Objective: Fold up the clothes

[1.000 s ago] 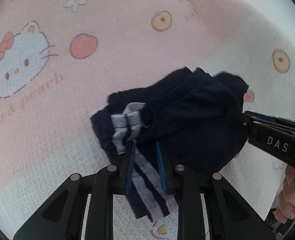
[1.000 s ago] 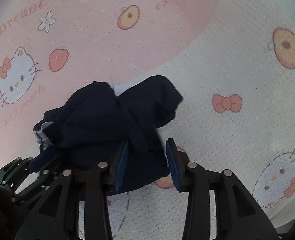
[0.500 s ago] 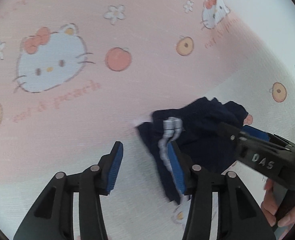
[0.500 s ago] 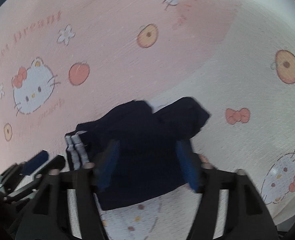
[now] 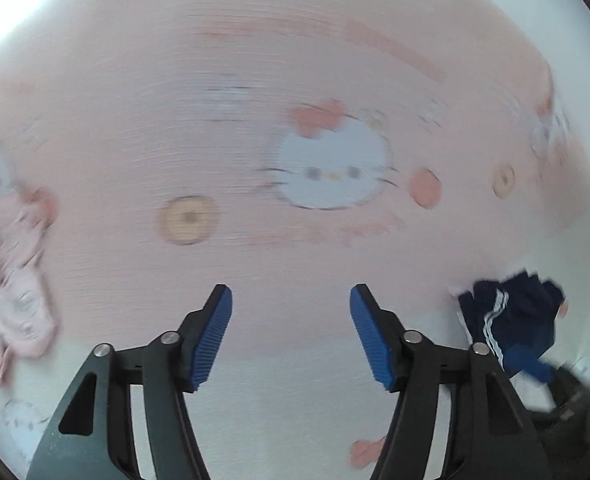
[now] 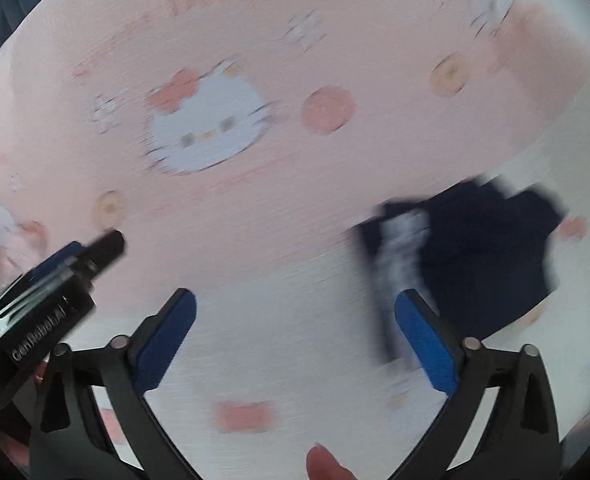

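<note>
Nearest in the left wrist view, the left hand-held gripper [image 5: 291,336] has its blue pads spread wide with nothing between them, only the printed sheet [image 5: 255,272] below. The right hand-held gripper [image 6: 295,344] is likewise wide apart and empty; in its own view its right pad overlaps the near edge of the navy garment [image 6: 475,256], but blur makes it impossible to say whether they touch.

That navy garment, with white side stripes, lies bunched on the sheet at about 4 o'clock in the left view [image 5: 511,320] and about 3 o'clock in the right view. Its long axis appears to run near to far, the stripes running from its far end down toward the cameras; the blur leaves which end is the waistband uncertain. It looks compact and probably already folded.

Further left, at 9 o'clock in the left view, a crumpled pink garment [image 5: 11,300] sits well apart from the navy one, likely the next piece.

Risks, as I judge them: both views are smeared, so a reach for the pink cloth could land short and pinch the sheet instead. A careless sweep by the right pad could also drag the navy bundle open.
</note>
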Demonstrator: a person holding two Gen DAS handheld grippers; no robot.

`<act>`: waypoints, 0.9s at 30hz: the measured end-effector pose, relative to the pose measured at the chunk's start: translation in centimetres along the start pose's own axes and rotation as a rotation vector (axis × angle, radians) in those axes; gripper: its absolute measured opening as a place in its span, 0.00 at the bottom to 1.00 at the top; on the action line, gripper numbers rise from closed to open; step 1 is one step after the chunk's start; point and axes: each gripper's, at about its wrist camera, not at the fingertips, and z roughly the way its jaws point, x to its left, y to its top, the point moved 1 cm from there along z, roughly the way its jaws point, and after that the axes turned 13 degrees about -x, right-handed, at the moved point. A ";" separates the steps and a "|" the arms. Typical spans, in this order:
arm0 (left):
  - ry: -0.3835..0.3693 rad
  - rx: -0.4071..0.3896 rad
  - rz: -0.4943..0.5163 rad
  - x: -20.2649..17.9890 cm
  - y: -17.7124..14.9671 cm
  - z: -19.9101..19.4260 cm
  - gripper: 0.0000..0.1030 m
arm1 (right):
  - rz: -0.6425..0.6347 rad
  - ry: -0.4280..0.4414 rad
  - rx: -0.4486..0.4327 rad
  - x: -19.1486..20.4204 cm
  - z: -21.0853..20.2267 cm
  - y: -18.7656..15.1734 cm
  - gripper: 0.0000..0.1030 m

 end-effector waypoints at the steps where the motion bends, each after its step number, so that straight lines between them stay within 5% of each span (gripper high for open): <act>1: 0.015 -0.009 -0.006 1.5 0.7 -1.0 0.64 | -0.012 0.006 0.001 1.4 -0.7 -0.1 0.99; 8: 0.141 -0.054 -0.034 11.4 4.2 -8.7 0.68 | -0.093 0.050 0.005 11.2 -5.7 -0.7 0.99; 13: 0.182 -0.048 -0.060 16.0 2.8 -14.5 0.69 | -0.142 0.060 0.001 16.4 -9.8 -1.1 0.99; 17: 0.245 -0.039 0.018 17.5 0.8 -21.0 0.69 | -0.141 0.052 0.017 17.8 -14.0 -2.6 0.99; 27: 0.152 -0.066 0.033 18.7 -5.1 -35.6 0.69 | -0.131 0.103 -0.028 18.9 -27.1 -9.4 0.99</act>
